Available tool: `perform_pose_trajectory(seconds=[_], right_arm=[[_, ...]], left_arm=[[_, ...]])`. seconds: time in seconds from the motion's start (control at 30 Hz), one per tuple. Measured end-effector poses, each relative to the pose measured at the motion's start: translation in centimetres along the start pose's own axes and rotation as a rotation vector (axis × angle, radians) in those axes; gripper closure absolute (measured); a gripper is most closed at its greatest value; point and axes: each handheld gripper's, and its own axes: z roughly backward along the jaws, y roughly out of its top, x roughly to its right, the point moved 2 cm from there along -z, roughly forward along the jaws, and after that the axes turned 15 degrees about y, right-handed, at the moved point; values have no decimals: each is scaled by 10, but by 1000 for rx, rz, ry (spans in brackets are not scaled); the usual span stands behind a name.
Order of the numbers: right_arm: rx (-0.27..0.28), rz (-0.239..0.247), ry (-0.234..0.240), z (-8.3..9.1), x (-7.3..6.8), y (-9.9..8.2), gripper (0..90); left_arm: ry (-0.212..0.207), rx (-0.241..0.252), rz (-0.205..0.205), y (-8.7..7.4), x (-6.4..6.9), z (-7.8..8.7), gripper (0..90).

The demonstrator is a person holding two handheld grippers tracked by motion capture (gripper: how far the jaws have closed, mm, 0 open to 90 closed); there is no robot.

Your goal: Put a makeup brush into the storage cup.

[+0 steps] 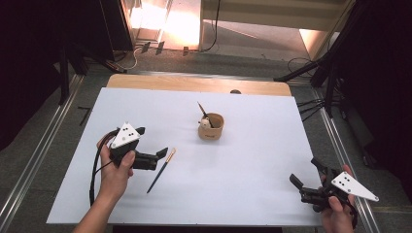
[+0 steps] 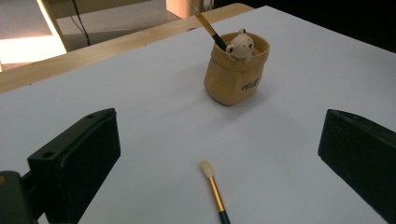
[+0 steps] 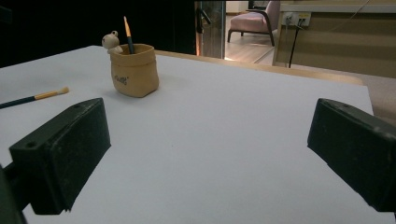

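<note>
A tan pouch-shaped pot stands mid-table with a small bear figure on its rim and a brush upright inside. A second brush lies loose on the white sheet, bristles pointing away from me. My left gripper hovers open just left of that brush's bristle end; in the left gripper view the brush lies between the jaws, with the pot beyond. My right gripper is open and empty near the table's front right corner, aimed at the pot and loose brush.
The white sheet covers a wooden table, whose bare far strip shows. Metal rails run along the floor on both sides. Dark stands and cables sit beyond the far right corner.
</note>
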Motion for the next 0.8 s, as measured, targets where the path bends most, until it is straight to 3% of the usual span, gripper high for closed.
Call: perform_pose_trajectory(seconds=[0.33,0.53,0.8], right_arm=[[-7,-3,-1,-1,1,-1,0],[-8,-11,-1,-1,1,-2,0],[-15,-8,-1,-1,1,-3,0]], left_arm=[[10,-75,-2,0,1,-12,0],[-5,-120,-9,-3,3,-18,0],[1,-215,-32,-7,6,-27,0]])
